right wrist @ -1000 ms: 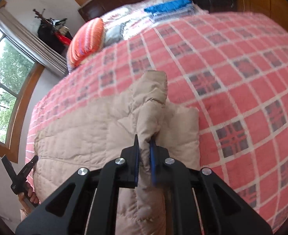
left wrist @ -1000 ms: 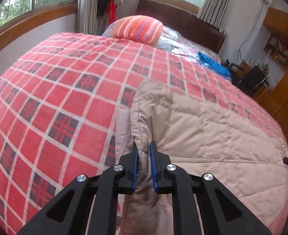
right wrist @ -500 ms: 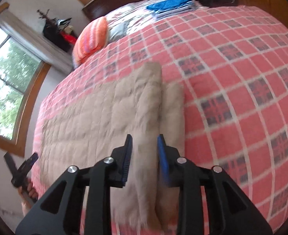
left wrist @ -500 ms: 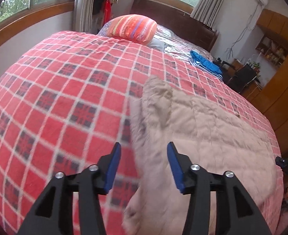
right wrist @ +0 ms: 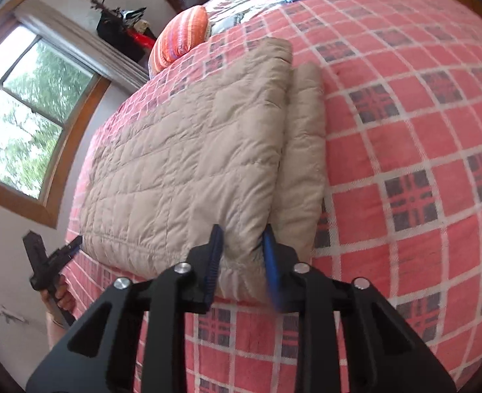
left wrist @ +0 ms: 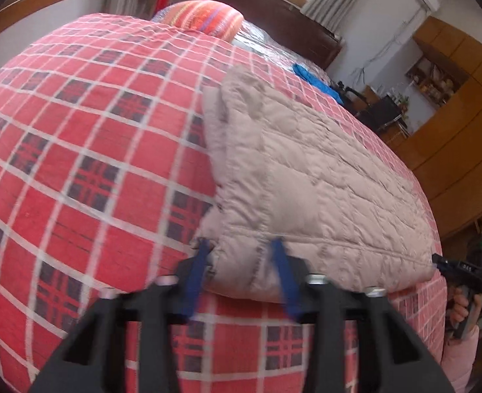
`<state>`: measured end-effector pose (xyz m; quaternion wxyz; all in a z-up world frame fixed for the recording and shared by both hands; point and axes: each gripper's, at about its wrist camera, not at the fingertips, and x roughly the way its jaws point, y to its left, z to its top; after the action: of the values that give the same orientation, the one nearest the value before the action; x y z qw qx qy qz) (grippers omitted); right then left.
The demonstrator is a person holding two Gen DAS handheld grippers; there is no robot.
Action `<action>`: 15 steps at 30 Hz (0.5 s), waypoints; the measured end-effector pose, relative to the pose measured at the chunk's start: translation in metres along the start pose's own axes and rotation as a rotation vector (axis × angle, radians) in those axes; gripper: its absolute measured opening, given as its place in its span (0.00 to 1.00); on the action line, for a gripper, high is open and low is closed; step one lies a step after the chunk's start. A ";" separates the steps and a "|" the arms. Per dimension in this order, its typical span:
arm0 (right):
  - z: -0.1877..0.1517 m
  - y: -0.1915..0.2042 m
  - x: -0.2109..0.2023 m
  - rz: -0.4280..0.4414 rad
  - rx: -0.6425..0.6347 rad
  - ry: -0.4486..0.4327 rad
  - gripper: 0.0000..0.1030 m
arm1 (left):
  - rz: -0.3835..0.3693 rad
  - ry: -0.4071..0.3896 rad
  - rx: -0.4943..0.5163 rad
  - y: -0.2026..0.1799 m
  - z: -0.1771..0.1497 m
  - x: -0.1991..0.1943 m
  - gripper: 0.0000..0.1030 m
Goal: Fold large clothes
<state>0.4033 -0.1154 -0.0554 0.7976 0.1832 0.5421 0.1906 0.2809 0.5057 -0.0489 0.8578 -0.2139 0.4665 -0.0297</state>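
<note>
Now that its pinch is released, the left tool [left wrist: 242, 267] hangs spread at the quilted coat's [left wrist: 306, 177] near edge; on the right, the right tool [right wrist: 241, 255] gapes too — the folded coat [right wrist: 188, 163] lies flat on the bed [right wrist: 421, 131], fold complete.

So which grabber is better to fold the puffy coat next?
Hard to pick. The left gripper and right gripper each sit open at a near corner of the beige quilted coat; probably both grab together.
</note>
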 end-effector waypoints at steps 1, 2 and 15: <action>-0.002 0.003 -0.003 -0.001 -0.012 -0.002 0.11 | 0.006 -0.006 -0.002 -0.002 0.000 -0.001 0.21; -0.003 0.006 -0.007 0.005 -0.017 -0.007 0.10 | -0.006 -0.016 -0.002 -0.004 0.000 -0.005 0.14; -0.011 -0.020 0.013 0.025 0.021 0.050 0.07 | -0.068 0.027 -0.033 0.026 -0.016 0.011 0.08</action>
<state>0.3991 -0.1252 -0.0798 0.7794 0.1934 0.5616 0.1993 0.2702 0.5208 -0.0751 0.8462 -0.2431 0.4711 -0.0540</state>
